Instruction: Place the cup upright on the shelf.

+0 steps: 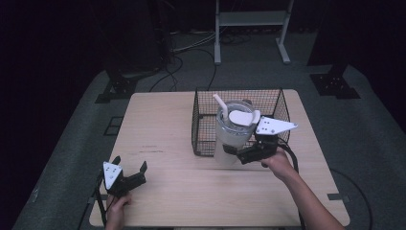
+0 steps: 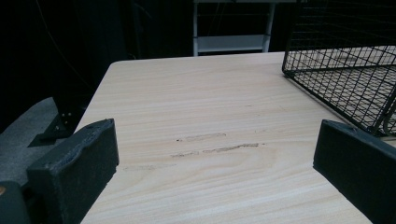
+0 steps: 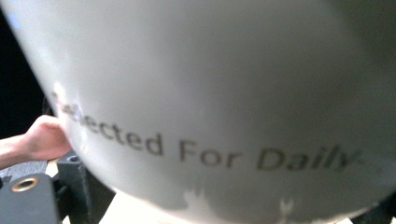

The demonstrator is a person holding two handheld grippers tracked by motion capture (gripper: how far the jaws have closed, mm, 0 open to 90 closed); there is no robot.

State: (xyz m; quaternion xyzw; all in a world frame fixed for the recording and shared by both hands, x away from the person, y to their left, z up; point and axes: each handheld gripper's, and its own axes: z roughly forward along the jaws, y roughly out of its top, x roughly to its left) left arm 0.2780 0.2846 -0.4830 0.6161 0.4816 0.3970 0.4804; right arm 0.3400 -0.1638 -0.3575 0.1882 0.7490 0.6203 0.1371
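While the right claw [image 1: 233, 154] grips the white plastic tumbler with a straw [image 1: 233, 132] at centre frame by the black wire basket [image 1: 203, 120], the left claw [image 1: 129, 167] rests open at lower left on the light wooden table [image 1: 163, 124].

High view looked forward and down on wooden table [image 1: 182, 191] from person's side, far enough to take in whole top and floor beyond. Left gripper view sat low, near table's left front corner, faced along tabletop toward wire basket [image 2: 345, 70]; basket [image 1: 203, 120] also lay in high view. Right gripper view was pressed close against white tumbler [image 3: 210, 93], lettering blurred; same tumbler [image 1: 232, 139] stood mid-table in high view.
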